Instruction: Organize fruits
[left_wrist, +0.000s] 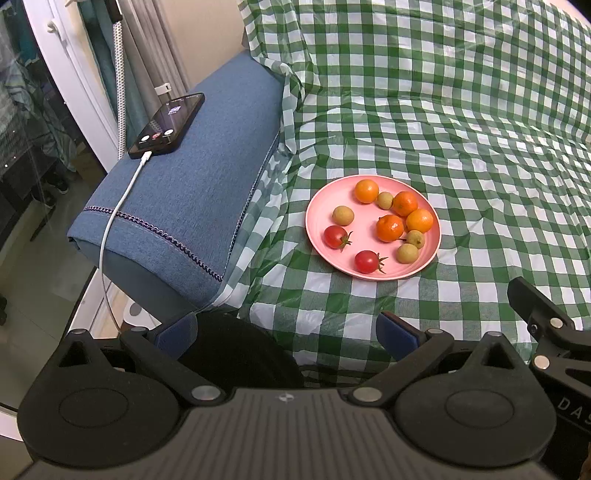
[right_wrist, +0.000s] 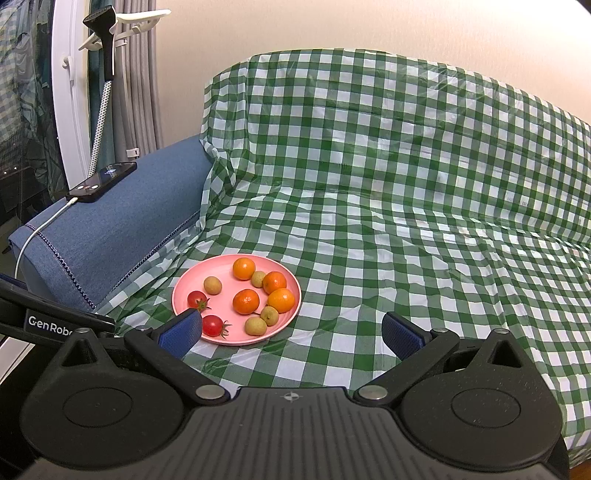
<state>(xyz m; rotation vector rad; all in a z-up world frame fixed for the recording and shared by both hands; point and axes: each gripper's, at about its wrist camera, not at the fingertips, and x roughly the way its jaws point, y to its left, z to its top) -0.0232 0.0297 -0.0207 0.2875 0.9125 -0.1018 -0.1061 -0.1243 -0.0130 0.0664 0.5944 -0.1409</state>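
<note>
Right wrist view: the pink plate of mandarins, cherry tomatoes and small tan longan-like fruits lies just ahead-left of the right gripper, fingers spread and empty. The left gripper, equally released, sits farther back, so the right looks nearer. All rests on a green-checked cloth over a sofa, blue armrest beside.

Both wrist views look down and forward over the checked cloth; shared: pink plate, frame center-right in left view, lower left in right view.
</note>
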